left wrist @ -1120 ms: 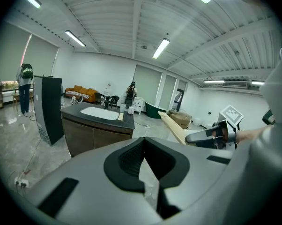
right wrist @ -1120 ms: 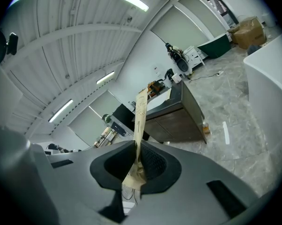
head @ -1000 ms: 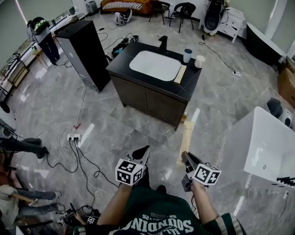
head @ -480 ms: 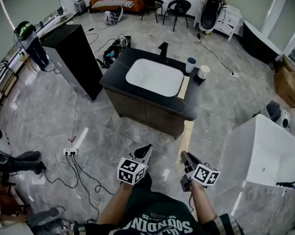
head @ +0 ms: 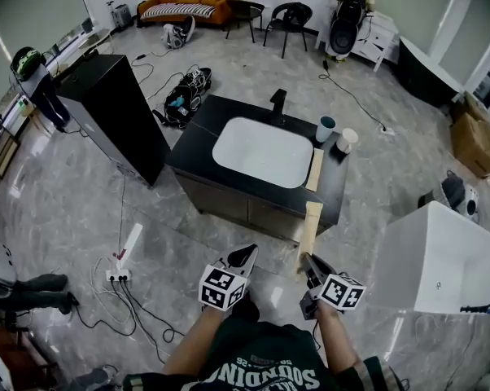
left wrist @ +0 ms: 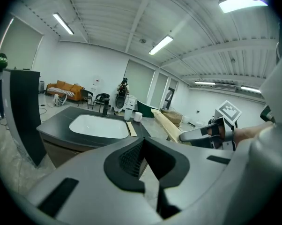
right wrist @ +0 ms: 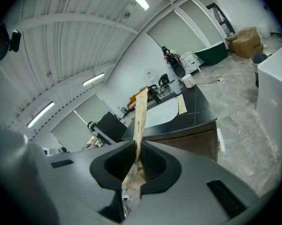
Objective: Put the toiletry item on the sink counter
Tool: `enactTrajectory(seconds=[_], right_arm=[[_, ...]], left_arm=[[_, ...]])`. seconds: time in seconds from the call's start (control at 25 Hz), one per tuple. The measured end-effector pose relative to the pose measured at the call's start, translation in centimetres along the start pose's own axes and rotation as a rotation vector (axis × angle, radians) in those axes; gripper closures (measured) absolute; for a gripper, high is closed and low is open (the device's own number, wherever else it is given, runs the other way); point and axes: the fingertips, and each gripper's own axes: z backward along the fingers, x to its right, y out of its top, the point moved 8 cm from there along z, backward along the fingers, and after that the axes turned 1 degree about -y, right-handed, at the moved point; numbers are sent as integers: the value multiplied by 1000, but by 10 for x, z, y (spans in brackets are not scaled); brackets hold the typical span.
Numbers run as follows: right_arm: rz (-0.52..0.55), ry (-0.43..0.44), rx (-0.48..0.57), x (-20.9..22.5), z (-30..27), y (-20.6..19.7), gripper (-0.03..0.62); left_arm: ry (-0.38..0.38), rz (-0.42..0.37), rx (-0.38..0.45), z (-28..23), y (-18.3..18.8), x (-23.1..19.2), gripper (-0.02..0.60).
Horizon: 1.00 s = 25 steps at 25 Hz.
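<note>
Head view looks steeply down; all 3 views share the sink counter [head: 192,149].

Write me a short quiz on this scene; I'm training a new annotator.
1. True or false: the right claw grips a long beige packet.
2. How many cups stand on the sink counter?
3. The left claw is: A) holding a cup; B) shut, with nothing in it; C) wide open.

Key: 1 true; 2 two; 3 B.
</note>
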Motion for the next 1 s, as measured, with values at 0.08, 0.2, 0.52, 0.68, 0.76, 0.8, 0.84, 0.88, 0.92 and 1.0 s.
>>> enactTrajectory(seconds=[0.08,0.2,0.52,0.68,0.76,0.8,0.84,0.88,0.92,1.0], right_arm=[[-5,-10,13,-5,-11,3,531],[-9,-30,23,-9,-23,5,531],[-38,-77,59,5,-29,28,531],[-61,-94,80,21,-27,39,531],[-69,-102,89,30,-29,48,531],[-74,-106,92,36,-30,53,531],[-79,-111,94,41,-32,58,531],[-84,-115,96,48,-34,64,531],[-90,-117,99,55,-36,71,531],[-102,-118,105,70,-43,86,531]], left_arm=[[-17,1,-6,-4,4,-12,571],[-41,2,-17,-11,5,-27,571],[-99,-6,-38,-48,24,-38,572],[-135,0,-41,-74,34,-36,572],[-149,-6,-42,-90,42,-36,572],[-156,-9,-42,-99,47,-36,572],[-165,-14,-43,-108,52,-35,571],[-173,-21,-45,-118,56,-34,571],[-180,-27,-48,-129,60,-33,572],[-189,-39,-56,-153,68,-32,572]])
